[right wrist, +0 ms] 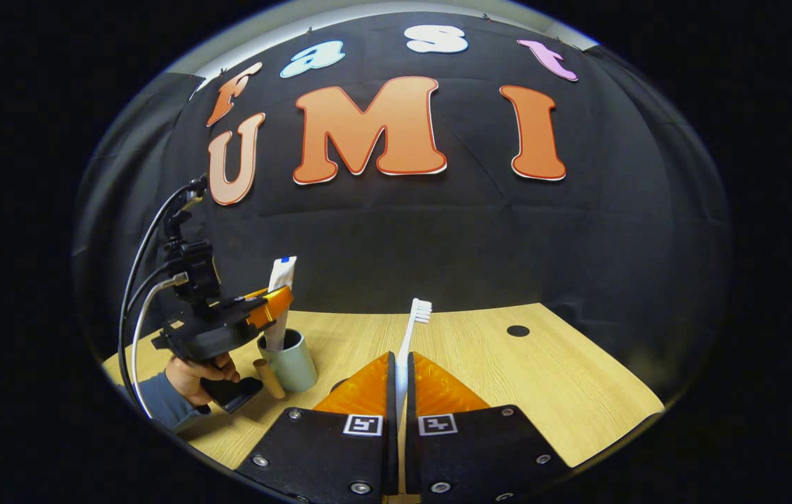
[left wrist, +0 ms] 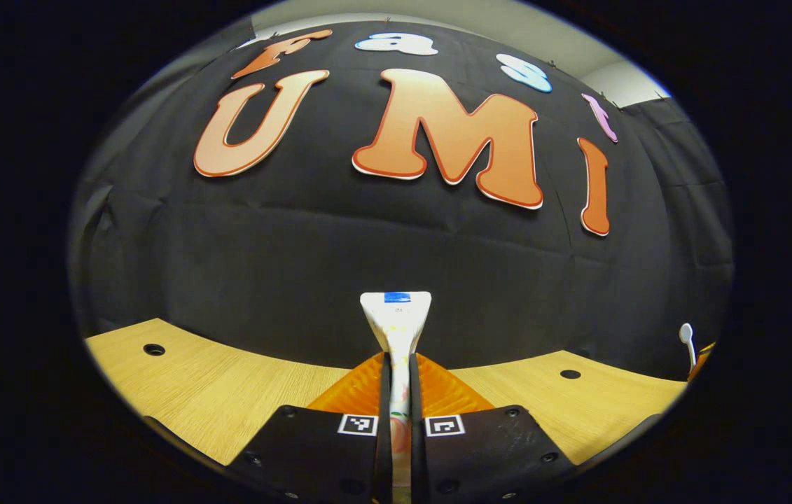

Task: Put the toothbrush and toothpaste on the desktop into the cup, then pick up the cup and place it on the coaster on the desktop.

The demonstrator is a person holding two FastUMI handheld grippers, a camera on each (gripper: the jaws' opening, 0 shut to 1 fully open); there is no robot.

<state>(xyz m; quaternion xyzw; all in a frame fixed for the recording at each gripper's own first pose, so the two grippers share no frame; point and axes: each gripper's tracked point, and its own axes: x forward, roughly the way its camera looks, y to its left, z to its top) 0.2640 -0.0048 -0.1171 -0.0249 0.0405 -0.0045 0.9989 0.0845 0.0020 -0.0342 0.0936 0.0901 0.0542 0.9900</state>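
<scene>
My left gripper (left wrist: 399, 367) is shut on the white toothpaste tube (left wrist: 396, 318), which stands upright between its orange fingers (left wrist: 357, 392). In the right gripper view the left gripper (right wrist: 282, 299), held by a hand (right wrist: 192, 374), keeps the toothpaste tube (right wrist: 281, 274) over the pale green cup (right wrist: 294, 364), with the tube's lower end inside the cup's mouth. My right gripper (right wrist: 400, 364) is shut on the white toothbrush (right wrist: 413, 325), bristles up, to the right of the cup. The toothbrush head (left wrist: 686, 334) also shows at the far right of the left gripper view.
The wooden desktop (right wrist: 550, 392) has round holes (right wrist: 518, 330) near its back edge. A tan, rod-like handle (right wrist: 266, 378) sticks out beside the cup. A dark round shape (right wrist: 341, 383) lies behind my right gripper's left finger, mostly hidden. The black cloth wall stands close behind the desk.
</scene>
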